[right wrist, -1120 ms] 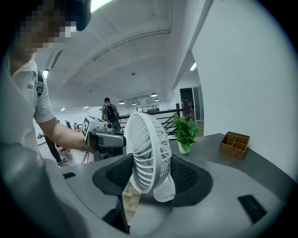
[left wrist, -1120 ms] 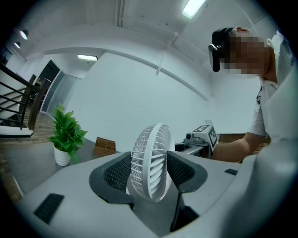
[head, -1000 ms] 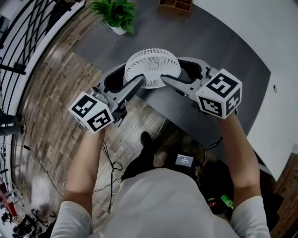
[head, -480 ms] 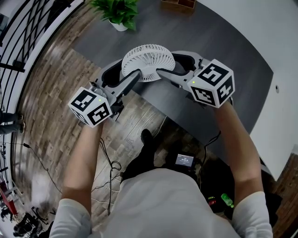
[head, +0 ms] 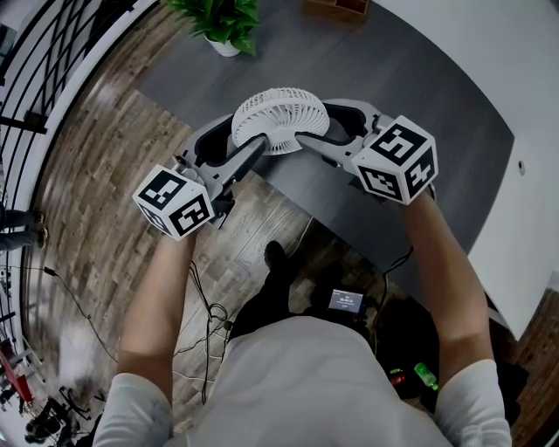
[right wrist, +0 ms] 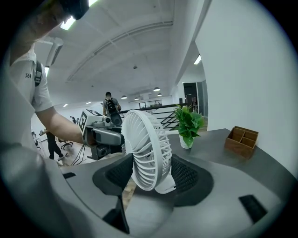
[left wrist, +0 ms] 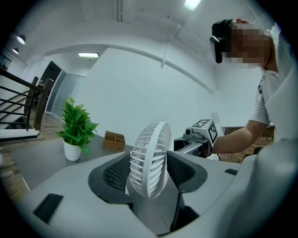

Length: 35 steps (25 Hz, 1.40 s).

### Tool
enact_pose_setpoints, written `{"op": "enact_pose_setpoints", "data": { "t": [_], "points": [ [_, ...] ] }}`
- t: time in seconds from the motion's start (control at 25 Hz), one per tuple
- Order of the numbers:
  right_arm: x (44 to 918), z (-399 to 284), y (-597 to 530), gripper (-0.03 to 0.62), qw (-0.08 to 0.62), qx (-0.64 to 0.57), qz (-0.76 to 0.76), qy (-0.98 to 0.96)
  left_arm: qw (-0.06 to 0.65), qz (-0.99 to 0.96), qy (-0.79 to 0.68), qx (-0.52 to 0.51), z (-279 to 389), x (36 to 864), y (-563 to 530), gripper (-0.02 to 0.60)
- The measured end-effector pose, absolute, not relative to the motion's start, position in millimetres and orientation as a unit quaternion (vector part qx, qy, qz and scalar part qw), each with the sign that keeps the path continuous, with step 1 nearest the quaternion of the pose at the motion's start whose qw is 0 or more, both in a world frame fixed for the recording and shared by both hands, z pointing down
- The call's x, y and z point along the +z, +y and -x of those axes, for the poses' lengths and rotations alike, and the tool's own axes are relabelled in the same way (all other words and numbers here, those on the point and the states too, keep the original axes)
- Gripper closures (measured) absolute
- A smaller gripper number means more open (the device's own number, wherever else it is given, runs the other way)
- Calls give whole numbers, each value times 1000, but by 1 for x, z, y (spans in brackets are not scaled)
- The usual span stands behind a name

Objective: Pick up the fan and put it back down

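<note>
Gripping from the left of the head view, the left gripper has its jaws spread wide and clamped on the white fan, one ribbed pad against each face of the round grille. The fan sits at upper centre of that frame, over the near edge of the dark desk, turned edge-on to the jaws in both gripper views. From the right, the right gripper is closed on the same grille in the same way, so the fan head is pinched between two pairs of pads at once. Whether its foot touches the desk cannot be told.

The fan looks light, a small plastic unit, stiff overall but with thin grille ribs that would likely flex or crack under a hard squeeze. Its smooth plastic could slip. The outer rim of the cage, where the pads now bear, appears the soundest hold. A potted plant stands well apart at the upper left.
</note>
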State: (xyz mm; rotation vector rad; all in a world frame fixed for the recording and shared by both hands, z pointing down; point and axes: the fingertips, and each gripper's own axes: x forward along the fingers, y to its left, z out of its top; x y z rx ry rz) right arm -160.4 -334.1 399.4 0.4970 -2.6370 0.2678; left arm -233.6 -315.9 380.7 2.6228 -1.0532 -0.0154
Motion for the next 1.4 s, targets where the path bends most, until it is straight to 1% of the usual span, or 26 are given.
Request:
{"op": "enact_pose_setpoints", "data": {
  "t": [0.24, 0.56, 1.4],
  "points": [
    [397, 158, -334, 345, 213, 98, -194, -953, 168, -911, -377, 6, 233, 377, -315, 328],
    [394, 149, -334, 336, 203, 90, -217, -951, 176, -905, -387, -8, 234, 382, -313, 327],
    [391, 136, -324, 336, 216, 80, -242, -942, 174, -893, -415, -3, 245, 381, -309, 327]
  ]
}}
